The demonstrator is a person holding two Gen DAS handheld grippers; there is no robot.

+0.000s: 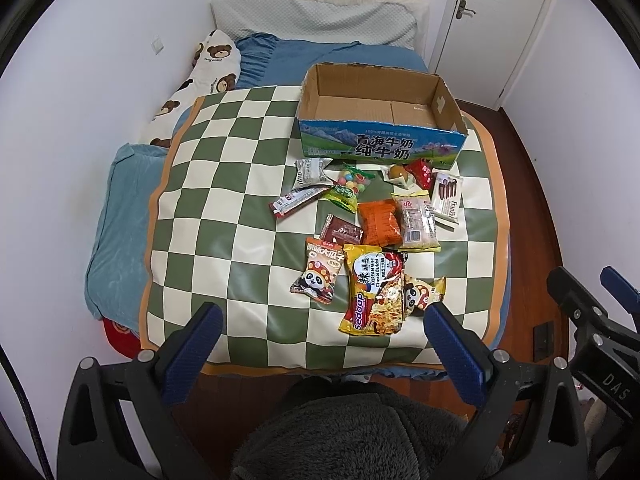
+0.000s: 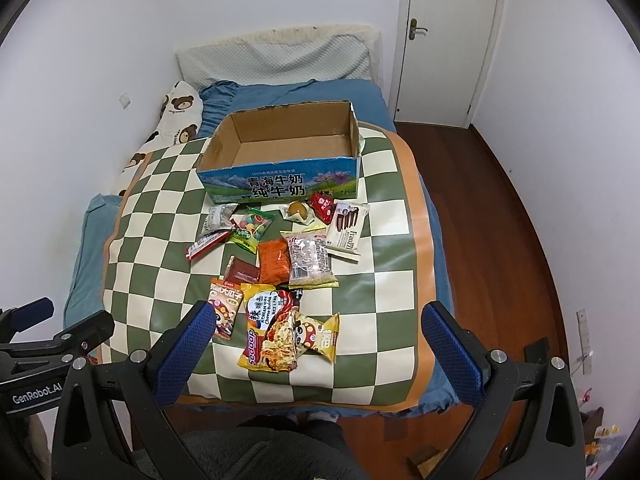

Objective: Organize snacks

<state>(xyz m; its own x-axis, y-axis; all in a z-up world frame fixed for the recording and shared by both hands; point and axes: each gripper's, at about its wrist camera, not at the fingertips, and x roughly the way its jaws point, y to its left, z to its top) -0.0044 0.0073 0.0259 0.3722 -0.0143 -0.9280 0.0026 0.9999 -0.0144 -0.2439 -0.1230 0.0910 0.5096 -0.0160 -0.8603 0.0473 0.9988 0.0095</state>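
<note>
Hovering wide-spread over the snacks, both claws (left, right), empty.

Green-and-cream checked mat with orange border, blue bedsheet, blue-printed brown cardboard box, yellow noodle packet, bear-patterned white pillow

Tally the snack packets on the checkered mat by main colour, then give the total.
Silver/grey packets: 2
Green/clear candy bags: 2
Red/brown packets: 3
Orange packet: 1
Clear or white wrappers: 3
Yellow packets: 2
Panda packet, orange-red: 1
Total: 14
</note>
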